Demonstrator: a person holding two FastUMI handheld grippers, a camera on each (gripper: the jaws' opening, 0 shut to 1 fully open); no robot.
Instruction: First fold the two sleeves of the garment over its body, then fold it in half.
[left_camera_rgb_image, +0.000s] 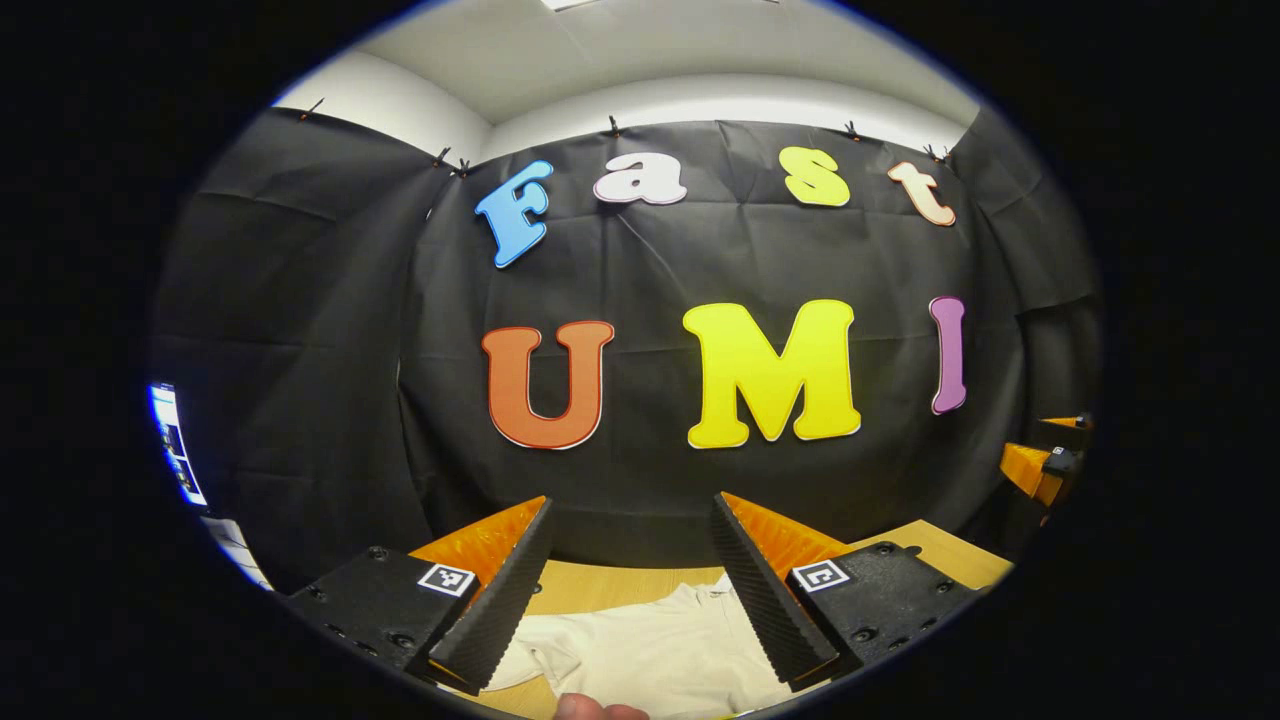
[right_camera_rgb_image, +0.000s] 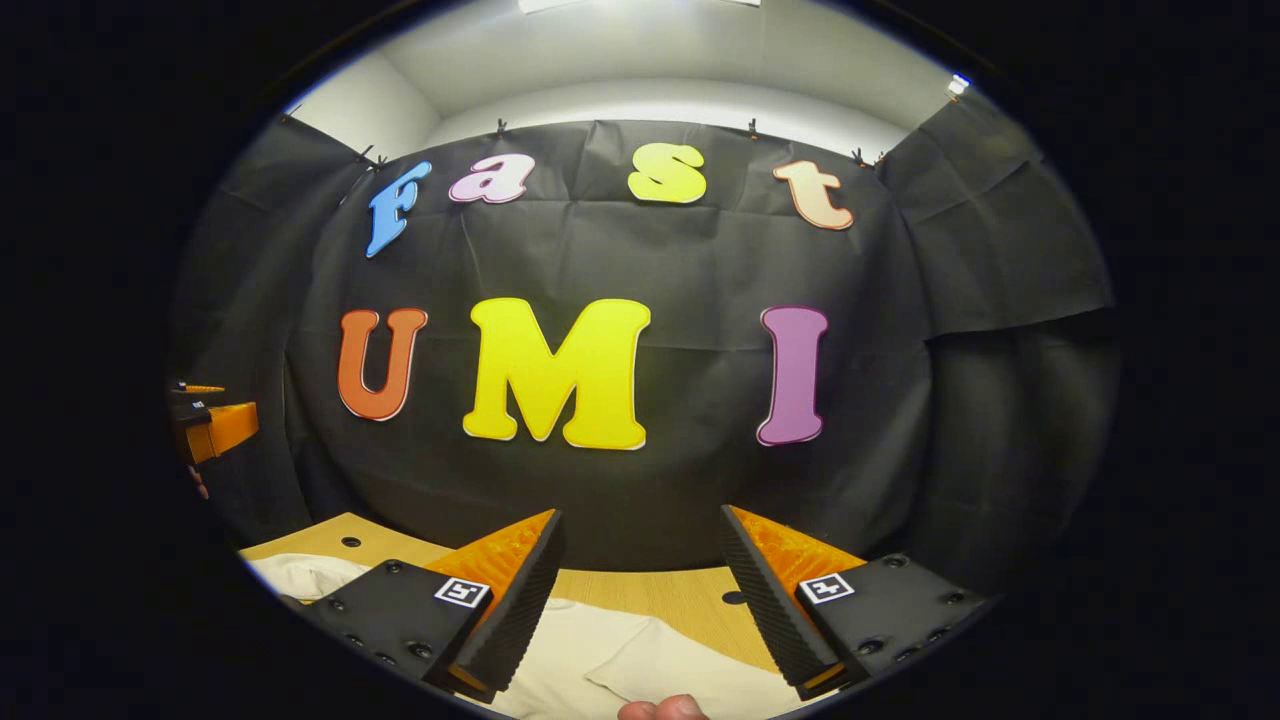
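A cream-white garment (left_camera_rgb_image: 650, 650) lies on the wooden table (left_camera_rgb_image: 950, 552), seen low between the fingers of my left gripper (left_camera_rgb_image: 632, 520), which stands open above it with nothing held. In the right gripper view more of the garment (right_camera_rgb_image: 620, 660) lies below my right gripper (right_camera_rgb_image: 640, 528), also open and empty, raised above the cloth. The other gripper's orange and black body (left_camera_rgb_image: 1045, 465) peeks in at the right edge of the left gripper view, and likewise the other gripper (right_camera_rgb_image: 212, 420) at the left edge of the right gripper view. A fingertip (left_camera_rgb_image: 590, 708) shows at the bottom.
The black cloth wall (right_camera_rgb_image: 700, 260) stands close behind the table's far edge. The table top (right_camera_rgb_image: 660, 590) has small round holes (right_camera_rgb_image: 350, 541). A lit screen (left_camera_rgb_image: 175, 445) sits at the far left of the left gripper view.
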